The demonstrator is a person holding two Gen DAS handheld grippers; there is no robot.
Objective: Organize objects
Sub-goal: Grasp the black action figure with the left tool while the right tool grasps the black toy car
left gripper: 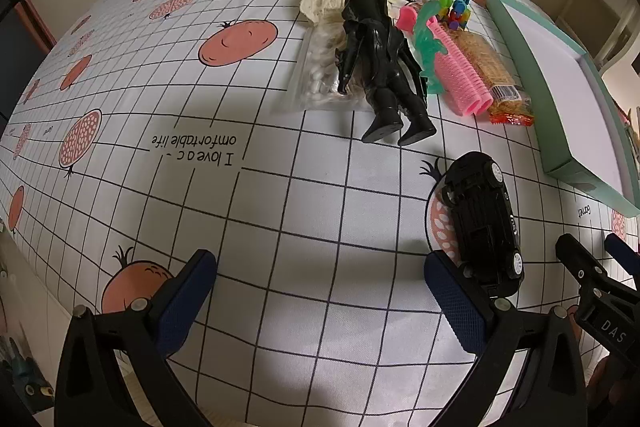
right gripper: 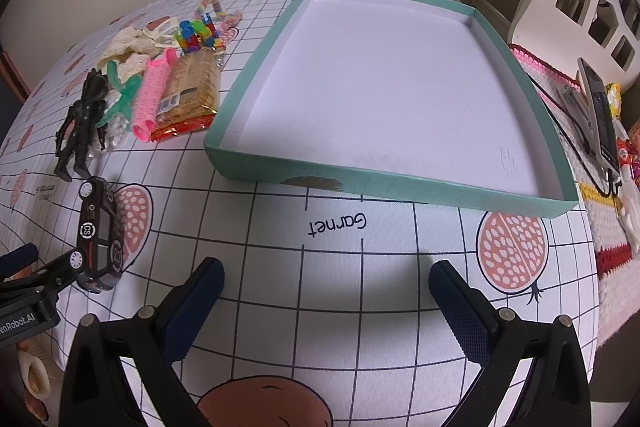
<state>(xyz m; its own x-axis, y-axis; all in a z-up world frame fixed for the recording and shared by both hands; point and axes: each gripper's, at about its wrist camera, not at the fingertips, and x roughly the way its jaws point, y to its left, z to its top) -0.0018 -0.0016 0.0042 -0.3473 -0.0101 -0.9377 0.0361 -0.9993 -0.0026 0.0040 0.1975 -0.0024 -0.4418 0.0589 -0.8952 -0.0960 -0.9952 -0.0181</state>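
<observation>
Checkered fruit-print tablecloth (right gripper: 332, 267) everywhere. Left gripper (left gripper: 320, 291) and right gripper (right gripper: 326, 303) both hung spread wide, pinching nothing. Black toy car (left gripper: 482, 219) sat just beside the left one's right finger. Teal tray (right gripper: 256, 163) looked totally bare, so sorting had barely begun, I'd guess: black figure (left gripper: 380, 67), pink rollers (left gripper: 460, 75) and snack packet (left gripper: 500, 83) all sat in a pile beside it. Couldn't make out what the cream stuff behind the pile was.

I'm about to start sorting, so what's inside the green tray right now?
Nothing shows inside the green tray: its white floor is bare in the right wrist view. Only the strip just behind its near wall is hidden. The toy car lies outside on the tablecloth.
</observation>
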